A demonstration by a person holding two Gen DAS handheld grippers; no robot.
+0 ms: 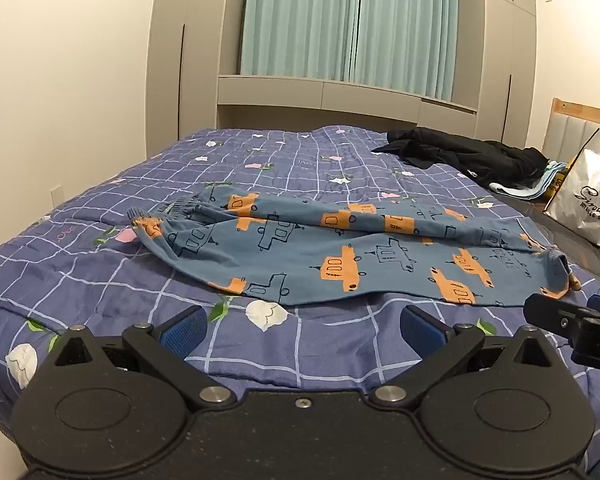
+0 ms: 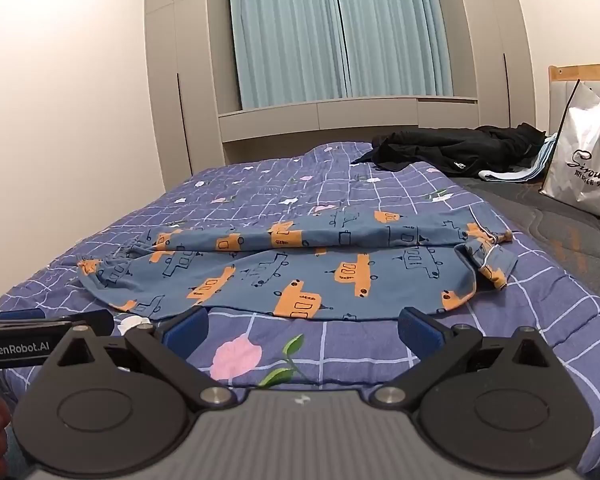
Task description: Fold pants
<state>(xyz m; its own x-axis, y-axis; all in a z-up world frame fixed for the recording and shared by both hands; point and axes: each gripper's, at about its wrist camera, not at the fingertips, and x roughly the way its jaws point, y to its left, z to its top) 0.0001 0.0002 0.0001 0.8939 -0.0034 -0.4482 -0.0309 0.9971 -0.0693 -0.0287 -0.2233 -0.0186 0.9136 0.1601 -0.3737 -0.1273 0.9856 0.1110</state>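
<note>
Blue pants (image 1: 340,256) printed with orange and outlined cars lie across the bed, also in the right wrist view (image 2: 284,272). The elastic waistband is at the left, the leg cuffs (image 2: 488,256) bunch at the right, one leg lying over the other. My left gripper (image 1: 302,326) hovers open just short of the pants' near edge, nothing between its blue pads. My right gripper (image 2: 302,326) is open too, just before the near hem, with nothing in it. Each gripper shows at the edge of the other's view: right gripper (image 1: 572,322), left gripper (image 2: 40,332).
The bed carries a purple checked quilt (image 1: 100,288) with flowers. Black clothing (image 2: 452,150) and a light blue towel lie at the far right. A white shopping bag (image 2: 584,160) stands against the headboard. Grey cabinets and teal curtains (image 1: 348,24) are behind the bed.
</note>
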